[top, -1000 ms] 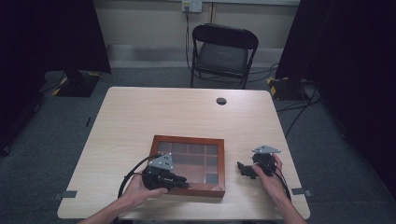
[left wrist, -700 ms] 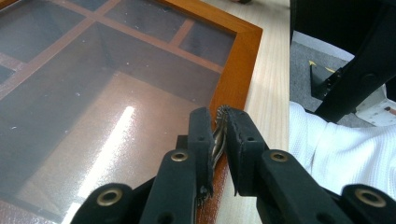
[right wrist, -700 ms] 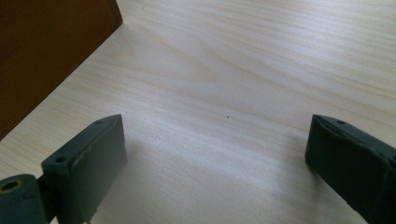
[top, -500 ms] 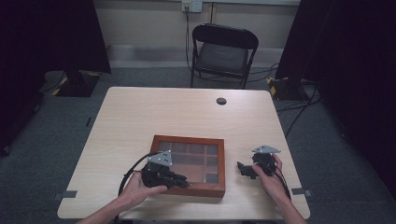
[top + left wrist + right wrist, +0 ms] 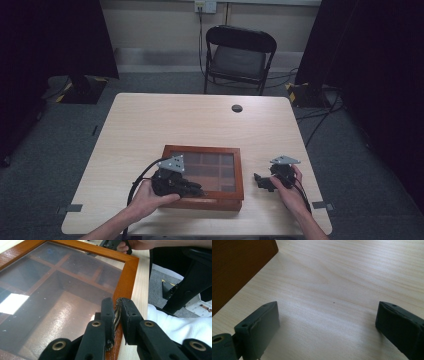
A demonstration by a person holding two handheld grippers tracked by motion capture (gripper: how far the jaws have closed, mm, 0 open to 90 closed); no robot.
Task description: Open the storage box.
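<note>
A wooden box (image 5: 200, 149) with a glass lid and inner compartments lies near the table's front edge. My left gripper (image 5: 197, 191) rests on its front left part, jaws pointing right. In the left gripper view its jaws (image 5: 117, 305) are shut on a small brass latch (image 5: 116, 315) at the lid's front frame (image 5: 127, 277). My right gripper (image 5: 259, 181) sits on the table just right of the box, pointing at it. Its jaws (image 5: 327, 312) stand wide open over bare wood, and the box's side (image 5: 239, 270) is at the upper left.
A black folding chair (image 5: 239, 55) stands beyond the table's far edge. A round black grommet (image 5: 237, 108) is set in the table top (image 5: 165, 120) at the back. The person's other hand (image 5: 140, 243) shows at the top of the left gripper view.
</note>
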